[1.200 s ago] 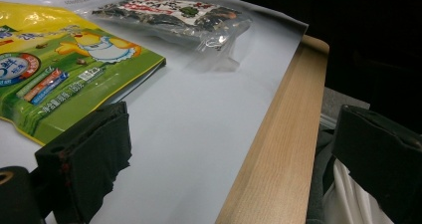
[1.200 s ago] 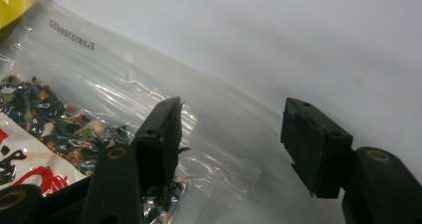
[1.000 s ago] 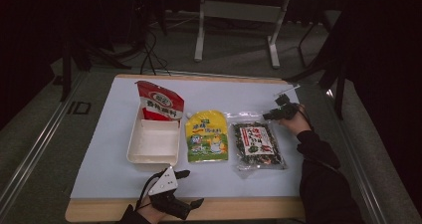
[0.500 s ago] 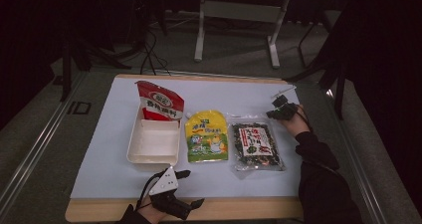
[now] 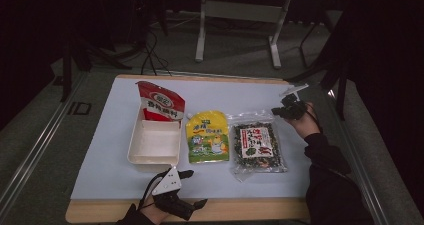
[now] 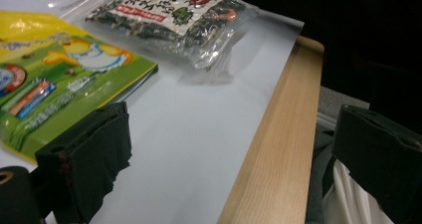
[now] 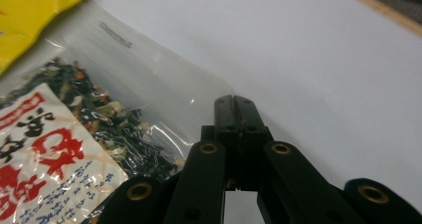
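The right gripper has its jaws pressed together on the clear bag's shiny top corner. The left gripper waits with jaws wide apart at the desk's wooden edge. The bag's writing is too small to read.

In front of you sit four things in a row: a white rectangular plastic tray, empty; a red printed pouch propped on its far rim; a yellow-green flat pouch just beside it; then a clear bag of dark dried mix, flat.
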### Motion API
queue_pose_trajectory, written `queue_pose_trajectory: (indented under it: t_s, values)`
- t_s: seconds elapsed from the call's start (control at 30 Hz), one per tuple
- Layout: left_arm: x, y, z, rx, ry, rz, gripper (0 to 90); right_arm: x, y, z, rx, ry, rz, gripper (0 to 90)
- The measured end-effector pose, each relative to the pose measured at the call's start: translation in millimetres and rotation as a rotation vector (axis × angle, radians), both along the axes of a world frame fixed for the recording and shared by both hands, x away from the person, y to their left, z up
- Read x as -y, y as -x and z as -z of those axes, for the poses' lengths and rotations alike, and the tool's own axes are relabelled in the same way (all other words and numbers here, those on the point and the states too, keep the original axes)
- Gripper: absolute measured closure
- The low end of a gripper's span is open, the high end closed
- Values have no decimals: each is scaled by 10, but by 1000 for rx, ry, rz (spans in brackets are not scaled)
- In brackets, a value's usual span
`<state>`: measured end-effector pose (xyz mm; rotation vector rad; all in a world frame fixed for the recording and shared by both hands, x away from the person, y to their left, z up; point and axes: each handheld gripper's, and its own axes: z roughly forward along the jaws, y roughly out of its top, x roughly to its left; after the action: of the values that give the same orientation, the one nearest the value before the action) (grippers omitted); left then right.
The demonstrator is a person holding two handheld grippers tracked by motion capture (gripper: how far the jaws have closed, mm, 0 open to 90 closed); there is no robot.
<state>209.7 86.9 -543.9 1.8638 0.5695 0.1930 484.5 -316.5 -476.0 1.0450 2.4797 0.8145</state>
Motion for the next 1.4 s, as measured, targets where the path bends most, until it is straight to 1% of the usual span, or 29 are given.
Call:
queue_pose_trajectory:
  t_s: [0.13,0.23,0.3,0.47,0.5,0.6,0.63,0.67,0.7,0.83,0.93,0.97,1.0,1.07,1.13,1.23,1.4]
  values:
    - [20,-22,-14,-8,6,4,43,5,96,-156,38,-12,-8,900]
    - [34,-32,-24,-13,13,18,45,15,159,-250,57,-15,-16,900]
    - [53,-36,-33,-9,9,27,45,20,200,-304,69,-12,-23,900]
    - [94,-52,-69,-15,-9,43,44,22,312,-455,102,-38,-45,900]
    - [100,-54,-79,-17,-4,45,44,21,335,-487,108,-50,-51,900]
    - [115,-65,-122,-16,-27,44,44,3,419,-586,133,-62,-72,900]
    - [115,-73,-137,-20,-26,40,44,-8,449,-619,150,-61,-79,900]
    - [115,-87,-152,-28,-15,37,44,-18,478,-652,152,-64,-83,900]
    - [113,-103,-169,-36,-11,32,44,-28,505,-680,166,-59,-89,900]
    - [121,-158,-250,-26,-10,5,45,-55,604,-793,190,-81,-112,900]
    - [159,-186,-304,-7,-24,-1,44,-67,673,-864,205,-97,-134,900]
    - [173,-197,-320,-2,-27,5,44,-75,700,-885,209,-100,-140,900]
    - [192,-206,-334,4,-28,3,44,-86,727,-906,213,-97,-149,900]
    - [226,-227,-356,17,-31,0,45,-98,772,-952,219,-113,-168,900]
    - [262,-250,-374,21,-34,1,45,-114,826,-1003,232,-115,-180,900]
    - [305,-286,-394,23,-37,3,45,-133,906,-1086,246,-134,-205,900]
    - [370,-336,-413,24,-42,5,45,-195,1060,-1217,269,-156,-262,900]
